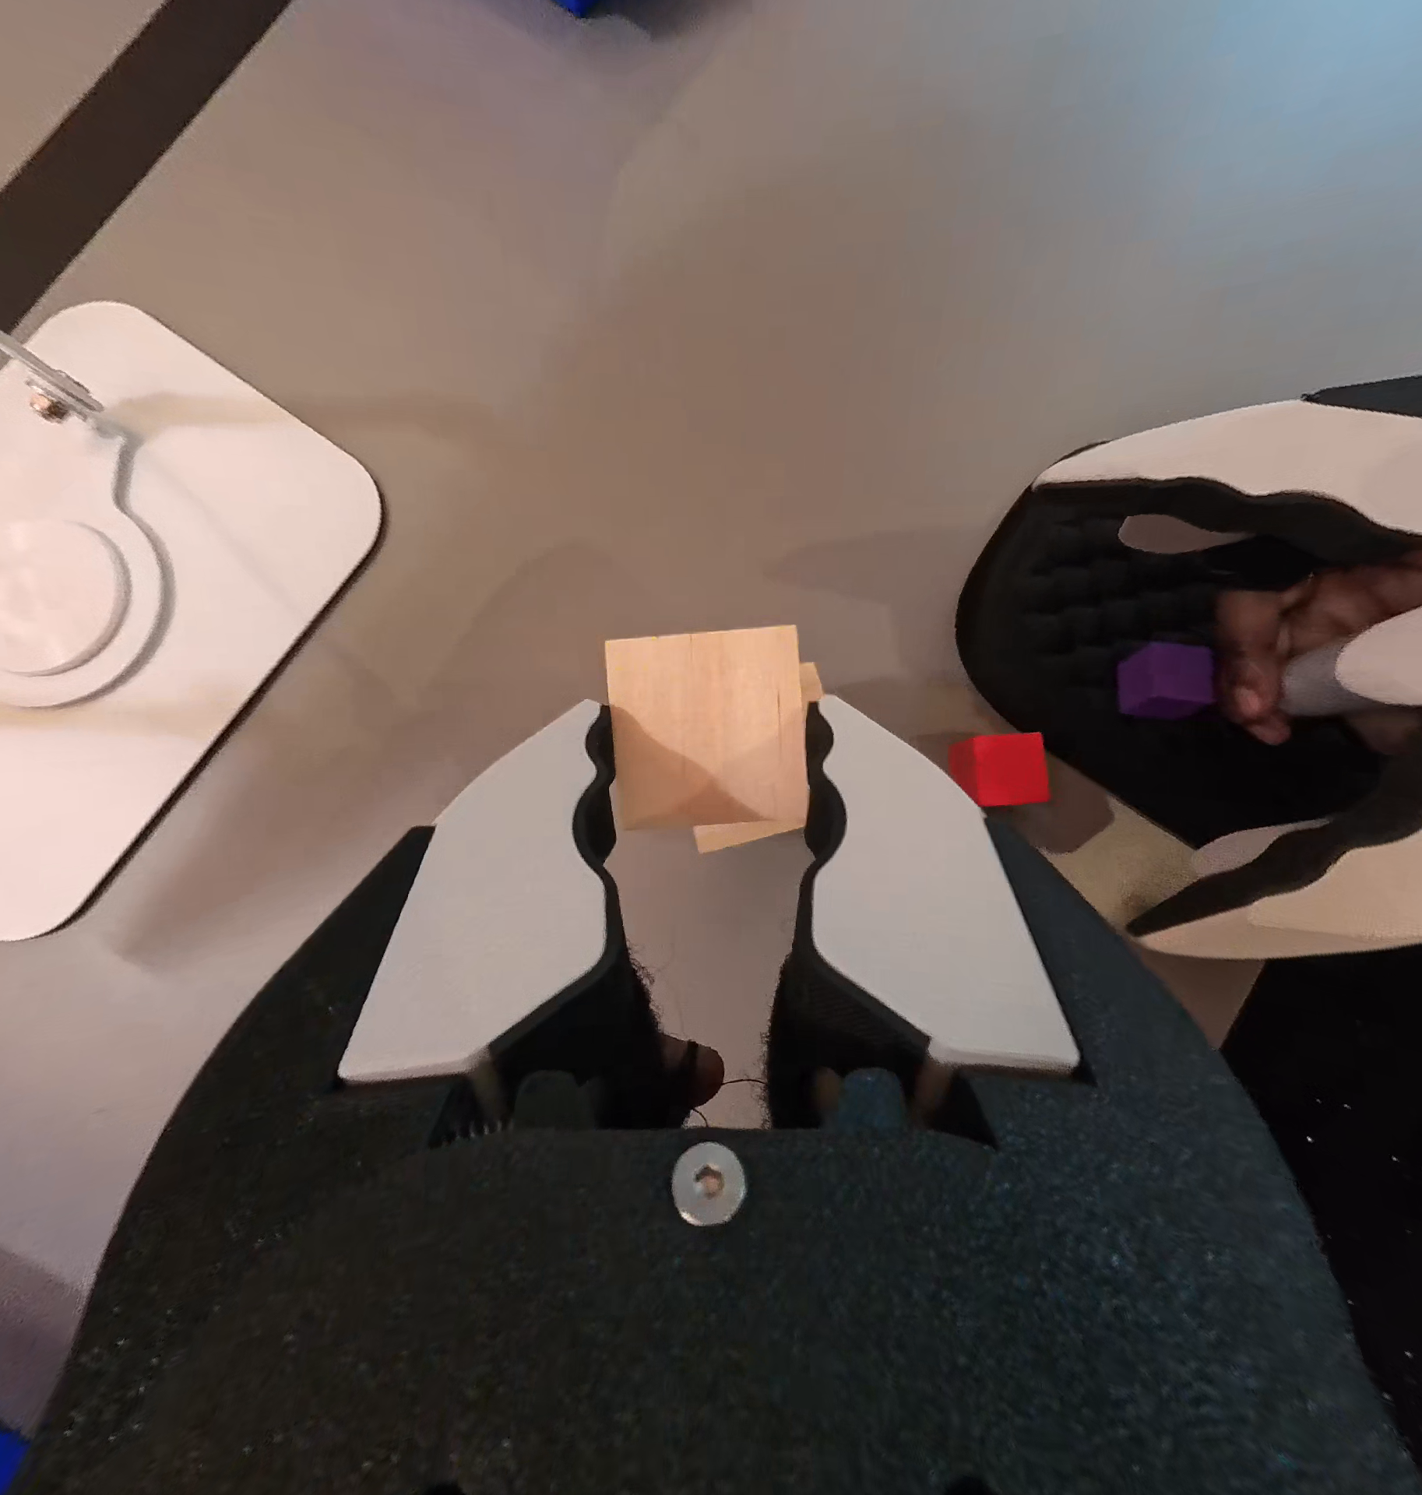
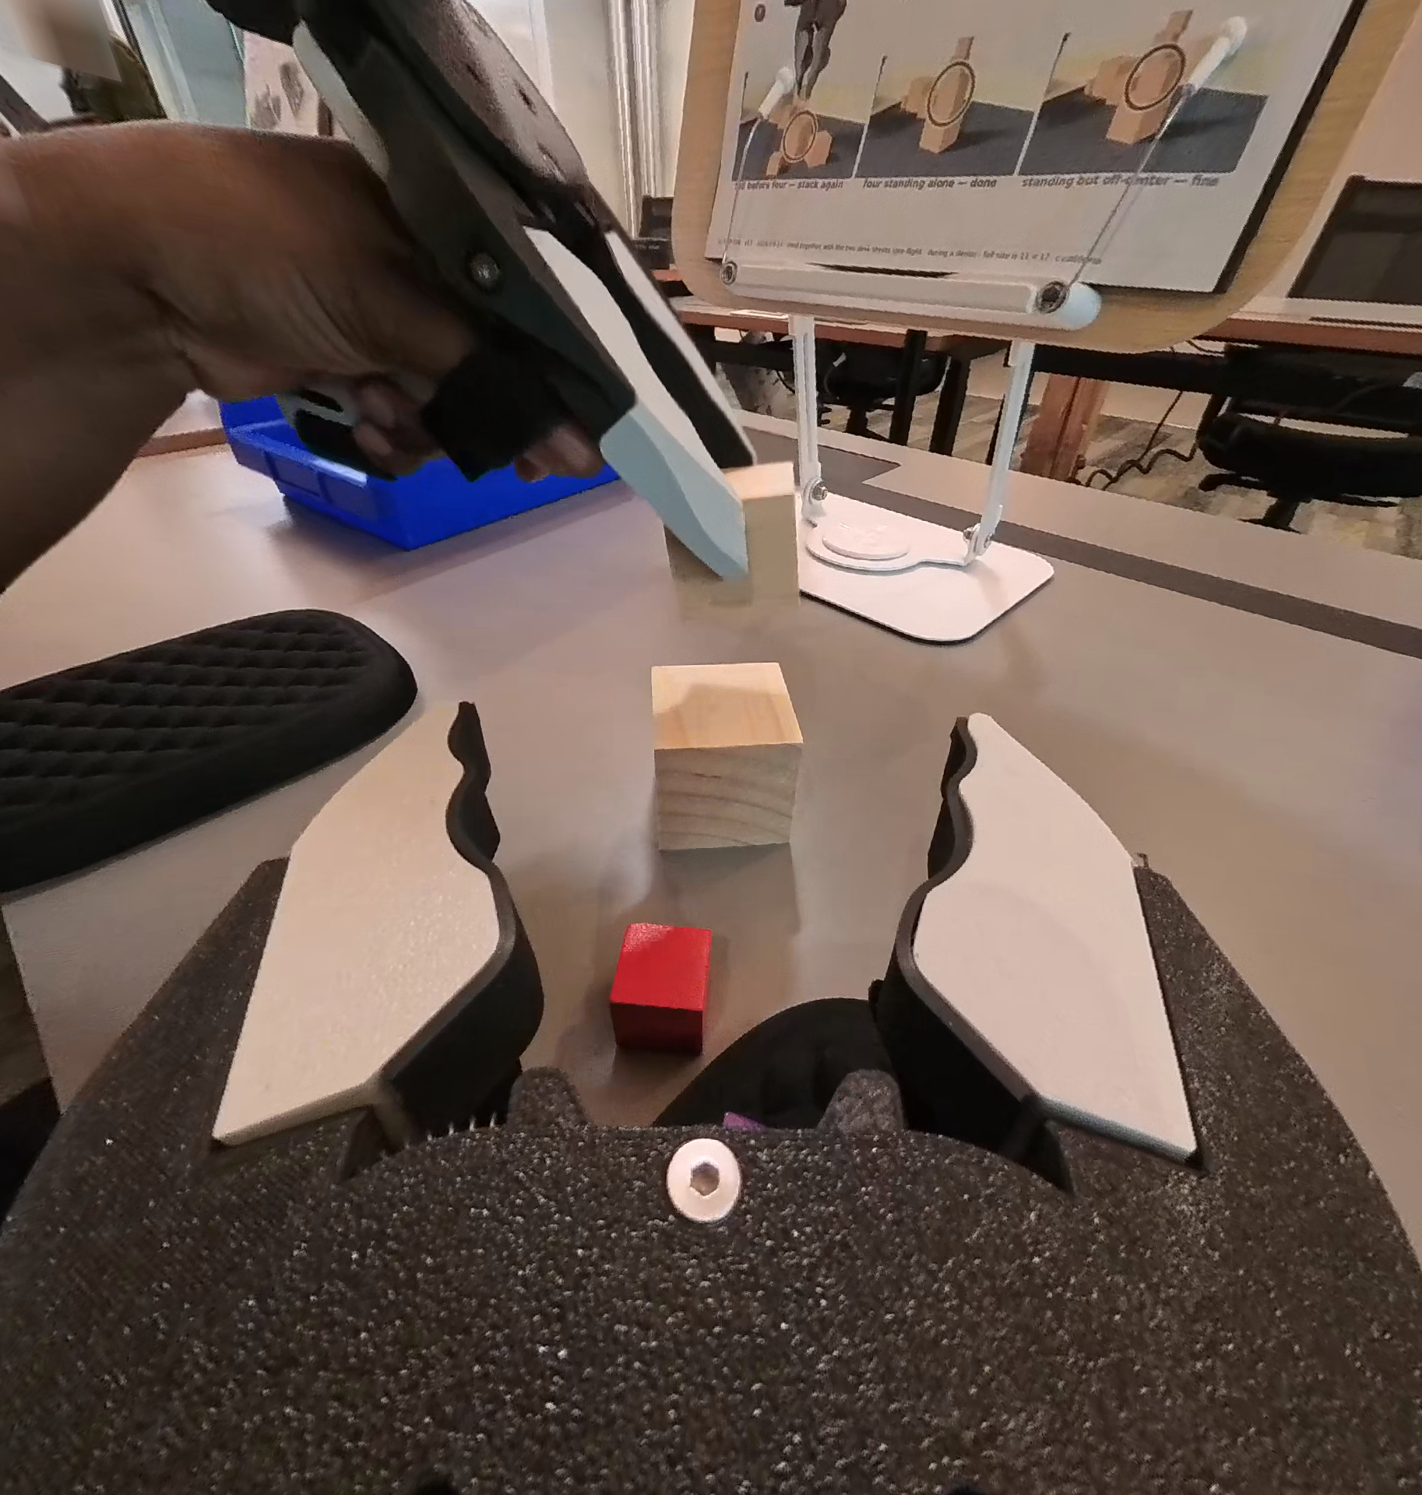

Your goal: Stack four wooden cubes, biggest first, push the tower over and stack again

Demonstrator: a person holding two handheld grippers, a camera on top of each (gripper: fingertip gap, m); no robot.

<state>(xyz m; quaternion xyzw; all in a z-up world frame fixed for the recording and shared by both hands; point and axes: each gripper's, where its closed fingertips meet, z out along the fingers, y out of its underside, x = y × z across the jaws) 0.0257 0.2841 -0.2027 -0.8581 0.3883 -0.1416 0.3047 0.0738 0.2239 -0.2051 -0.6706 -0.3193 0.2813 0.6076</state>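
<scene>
Left gripper [image 1: 712, 760]: narrowed onto a pale wooden cube [image 1: 704, 728]; both dark pads press its opposite side faces; white fingers [image 1: 522, 809] angle steeply down toward the table [image 1: 611, 323].
Held cube: sits at the fingertips, top face toward the camera; a second wooden block [image 1: 740, 833] shows beneath it, turned slightly askew, only its lower and right edges visible.
Contact between held cube and lower block: cannot tell; the right wrist view is blurred there.
Right gripper [image 2: 712, 777]: jaws spread wide, nothing between the pads; fingers [image 2: 384, 890] level with the table, pointing forward.
Loose wooden cube [image 2: 724, 756]: stands upright on the table, dead ahead of the right gripper, centred between its fingertips, clear space on both sides.
Red cube [image 2: 661, 987]: smaller, on the table inside the right gripper's throat, touching neither finger.
Purple cube [image 1: 1165, 679]: seen only from the left wrist view, close under the right gripper's body; largely hidden.
Line-up: red cube, loose wooden cube and the left gripper's pair lie roughly along the right gripper's forward axis, nearest to farthest.
Nearer tool: right gripper to the loose cube; left gripper well beyond it.
Surroundings: black mesh pad [image 2: 149, 728] to the left; blue bin [image 2: 416, 501] behind the person's hand [image 2: 206, 283]; white stand base [image 2: 934, 582] carrying a picture board [image 2: 975, 121], just beyond the stack.
</scene>
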